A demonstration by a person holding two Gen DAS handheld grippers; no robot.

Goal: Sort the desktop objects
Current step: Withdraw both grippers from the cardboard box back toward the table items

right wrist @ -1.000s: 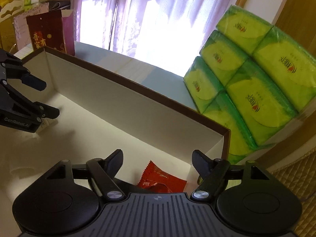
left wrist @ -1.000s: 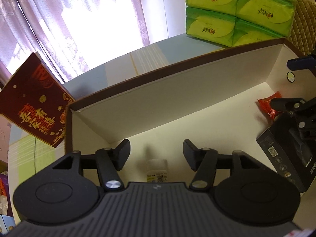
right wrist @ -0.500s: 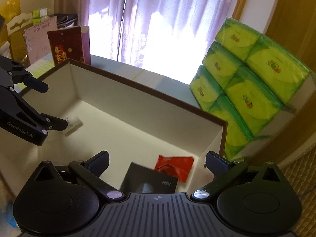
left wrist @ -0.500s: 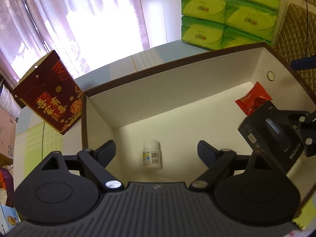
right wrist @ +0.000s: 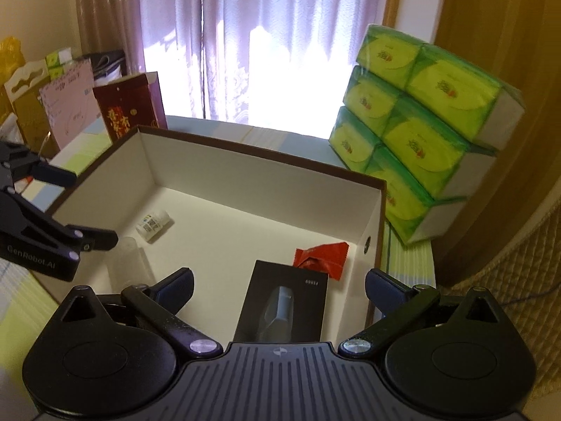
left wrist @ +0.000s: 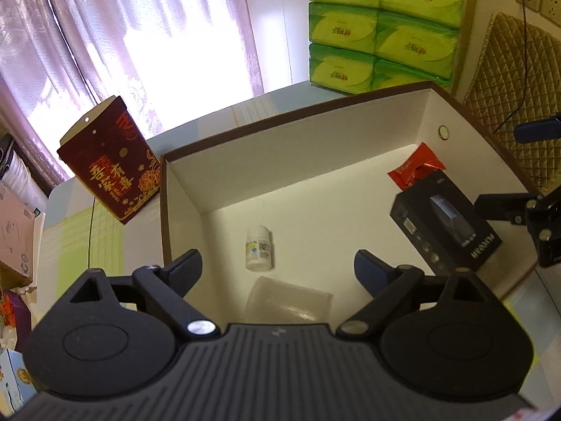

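A brown-rimmed box with white walls [left wrist: 280,154] holds a small white bottle [left wrist: 258,249] on its side, a clear plastic cup [left wrist: 287,303] lying near the front, a black carton [left wrist: 443,231] and a red snack packet [left wrist: 415,166]. My left gripper [left wrist: 278,263] hovers above the bottle and cup, its jaws opening with nothing between the pads. My right gripper [right wrist: 280,279] stands open over the black carton [right wrist: 284,305], not touching it. In the right wrist view the left gripper [right wrist: 86,208] hangs at the box's left side near the bottle [right wrist: 152,222].
Green tissue packs [left wrist: 382,24] are stacked behind the box's far right corner. A dark red gift bag [left wrist: 108,161] stands at its left. A quilted chair back [left wrist: 519,87] is on the right. Cartons and bags [right wrist: 52,105] crowd the far left.
Both grippers pulled back and up from the box floor and spread their jaws wider. The bottle and the black carton now lie free below, and the clear cup has come into view.
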